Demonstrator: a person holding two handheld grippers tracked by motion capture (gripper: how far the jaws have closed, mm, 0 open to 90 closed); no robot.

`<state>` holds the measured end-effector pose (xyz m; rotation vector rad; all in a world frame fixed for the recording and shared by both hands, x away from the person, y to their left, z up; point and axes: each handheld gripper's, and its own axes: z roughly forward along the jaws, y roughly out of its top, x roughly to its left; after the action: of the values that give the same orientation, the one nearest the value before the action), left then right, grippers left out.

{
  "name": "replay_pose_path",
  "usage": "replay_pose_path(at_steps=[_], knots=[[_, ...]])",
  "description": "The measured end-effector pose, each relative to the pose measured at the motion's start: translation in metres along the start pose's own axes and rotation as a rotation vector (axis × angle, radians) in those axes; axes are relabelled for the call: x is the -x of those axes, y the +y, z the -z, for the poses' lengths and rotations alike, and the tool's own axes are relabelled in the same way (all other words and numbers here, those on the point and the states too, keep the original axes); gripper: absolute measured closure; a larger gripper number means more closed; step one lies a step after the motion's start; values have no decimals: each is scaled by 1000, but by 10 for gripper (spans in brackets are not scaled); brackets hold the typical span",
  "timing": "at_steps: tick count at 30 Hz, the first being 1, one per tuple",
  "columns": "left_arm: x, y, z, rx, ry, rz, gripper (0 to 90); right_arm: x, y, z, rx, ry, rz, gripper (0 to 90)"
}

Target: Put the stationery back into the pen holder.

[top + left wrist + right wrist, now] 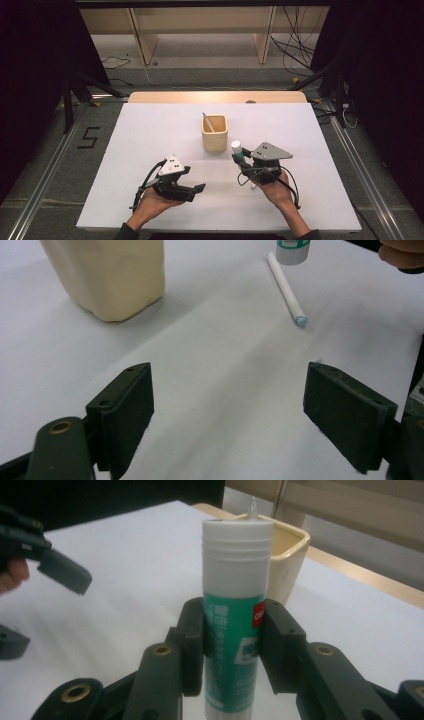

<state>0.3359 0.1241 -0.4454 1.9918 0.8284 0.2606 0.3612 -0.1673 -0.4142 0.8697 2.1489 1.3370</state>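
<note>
We've got the glue stick [235, 610] upright, clamped in the right gripper [245, 159]; the cup [214, 134] sits at eleven o'clock; the left gripper [227, 415] gapes wide.

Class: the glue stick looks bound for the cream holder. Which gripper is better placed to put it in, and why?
Probably the right gripper: its fingers are already shut on the upright glue stick, just beside the holder. The left gripper is open, holding nothing, farther from it.
</note>
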Motion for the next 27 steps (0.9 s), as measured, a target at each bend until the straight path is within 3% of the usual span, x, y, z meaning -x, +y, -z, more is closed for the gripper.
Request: replay_pose_path(at_steps=[3, 8, 16, 27], knots=[[-1, -4, 2, 27, 10, 2, 198, 6, 6, -4, 16, 22, -60, 657], [-4, -11, 6, 71, 19, 6, 198, 13, 12, -12, 24, 36, -116, 656], [-10, -21, 11, 99, 50, -5, 198, 22, 25, -23, 44, 63, -200, 656], [-17, -37, 18, 133, 82, -6, 171, 26, 52, -44, 54, 61, -210, 656]])
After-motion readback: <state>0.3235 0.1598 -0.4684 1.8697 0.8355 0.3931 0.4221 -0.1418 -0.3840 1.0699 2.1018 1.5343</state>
